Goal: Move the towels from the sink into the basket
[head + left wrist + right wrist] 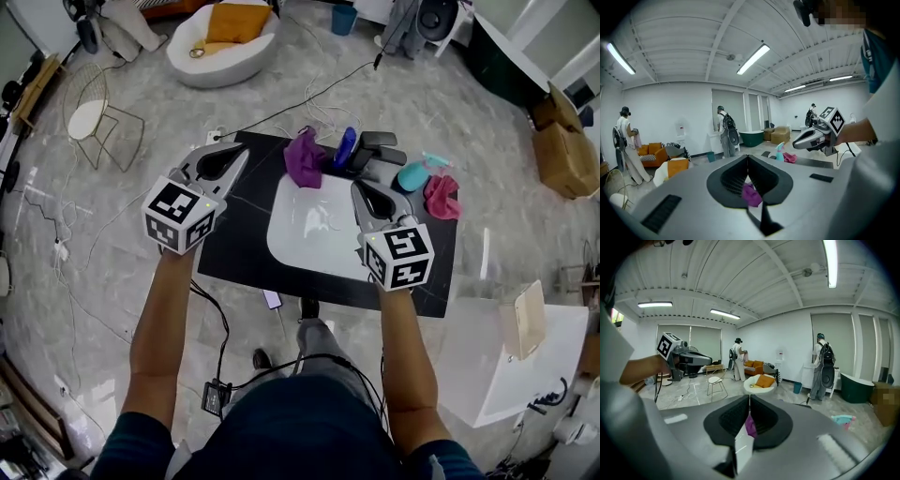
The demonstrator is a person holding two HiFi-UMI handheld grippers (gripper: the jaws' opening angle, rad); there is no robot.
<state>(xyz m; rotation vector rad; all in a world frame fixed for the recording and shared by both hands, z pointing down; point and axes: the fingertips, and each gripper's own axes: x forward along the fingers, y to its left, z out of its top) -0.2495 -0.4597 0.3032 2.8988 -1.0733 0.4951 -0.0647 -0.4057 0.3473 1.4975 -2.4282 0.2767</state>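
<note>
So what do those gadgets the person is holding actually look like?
Each is a smooth grey shell narrowing to a two-part tip: the left claw and the right claw, lined with black ribbed pads. Behind each sits a white cube printed with black square markers. The person wears short dark blue sleeves.

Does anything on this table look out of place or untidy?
Yes. The purple towel lies crumpled at the far rim of the sink, not inside it, and the pink towel lies bunched on the black countertop beside the teal spray bottle. No spill or damage shows.
</note>
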